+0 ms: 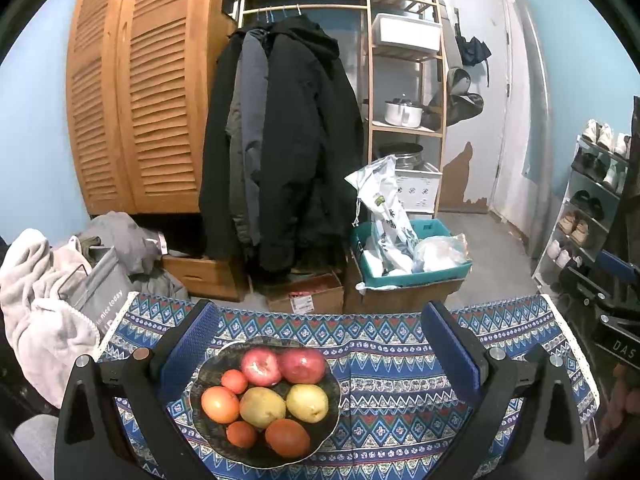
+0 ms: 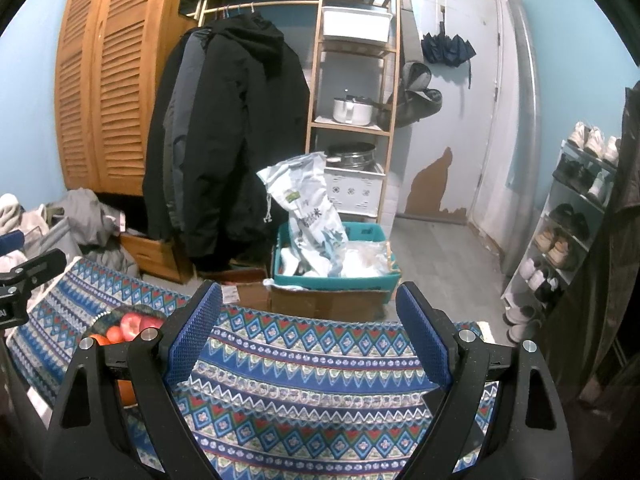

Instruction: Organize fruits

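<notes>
Left wrist view, fruit plate [image 1: 334, 384] below spread left gripper [image 1: 320, 354]

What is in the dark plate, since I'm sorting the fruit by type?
The plate holds two red apples, two yellow pears and four orange fruits, touching. Whatever lies beneath them is covered.

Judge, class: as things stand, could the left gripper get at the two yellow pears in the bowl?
Probably yes. The left gripper is open and empty, with the bowl just ahead, and the pears lie uncovered on top. Nothing blocks the way, though neighbouring fruit crowds them.
</notes>
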`<state>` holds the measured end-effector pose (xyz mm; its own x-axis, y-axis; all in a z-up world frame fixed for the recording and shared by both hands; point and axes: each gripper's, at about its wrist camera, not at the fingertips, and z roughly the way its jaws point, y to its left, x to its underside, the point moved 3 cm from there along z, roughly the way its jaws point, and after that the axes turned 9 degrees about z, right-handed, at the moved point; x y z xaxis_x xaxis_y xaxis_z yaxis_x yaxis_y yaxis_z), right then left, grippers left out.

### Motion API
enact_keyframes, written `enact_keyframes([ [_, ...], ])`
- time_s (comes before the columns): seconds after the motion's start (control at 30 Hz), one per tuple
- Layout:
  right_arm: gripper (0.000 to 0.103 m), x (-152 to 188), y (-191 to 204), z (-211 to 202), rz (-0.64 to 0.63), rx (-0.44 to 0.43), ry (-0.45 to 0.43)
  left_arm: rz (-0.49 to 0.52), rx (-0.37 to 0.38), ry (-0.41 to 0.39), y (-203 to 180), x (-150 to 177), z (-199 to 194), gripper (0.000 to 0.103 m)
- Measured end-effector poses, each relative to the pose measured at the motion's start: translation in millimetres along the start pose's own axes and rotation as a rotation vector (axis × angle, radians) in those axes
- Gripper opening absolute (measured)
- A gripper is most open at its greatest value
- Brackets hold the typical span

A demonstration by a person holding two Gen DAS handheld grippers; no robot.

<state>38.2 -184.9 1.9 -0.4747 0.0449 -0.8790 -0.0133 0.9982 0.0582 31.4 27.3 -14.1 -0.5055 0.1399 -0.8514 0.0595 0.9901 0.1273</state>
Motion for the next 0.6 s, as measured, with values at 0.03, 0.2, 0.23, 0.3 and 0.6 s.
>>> enact_keyframes([
  [0.03, 0.087, 0.1, 0.4, 0.0, -0.001, 0.000, 0.000, 0.000, -0.001, 0.000, 0.0, -0.1, 0.0, 0.102],
  [0.2, 0.087, 0.0, 0.4, -0.1, 0.000, 0.001, 0.000, -0.004, -0.001, 0.002, 0.2, -0.9, -1.3, 0.102],
  [0.23, 0.087, -0.1, 0.3, -0.1, 0.000, 0.000, 0.000, -0.003, -0.002, 0.001, 0.3, -0.8, -1.5, 0.102],
  [0.3, 0.087, 0.0, 0.4, -0.1, 0.000, 0.000, 0.000, -0.001, -0.004, -0.001, 0.1, -1.1, -1.8, 0.102],
  [0.6, 0.087, 0.1, 0.6, 0.0, -0.001, 0.001, 0.001, -0.001, -0.017, 0.001, 1.5, -2.7, -2.8, 0.102],
])
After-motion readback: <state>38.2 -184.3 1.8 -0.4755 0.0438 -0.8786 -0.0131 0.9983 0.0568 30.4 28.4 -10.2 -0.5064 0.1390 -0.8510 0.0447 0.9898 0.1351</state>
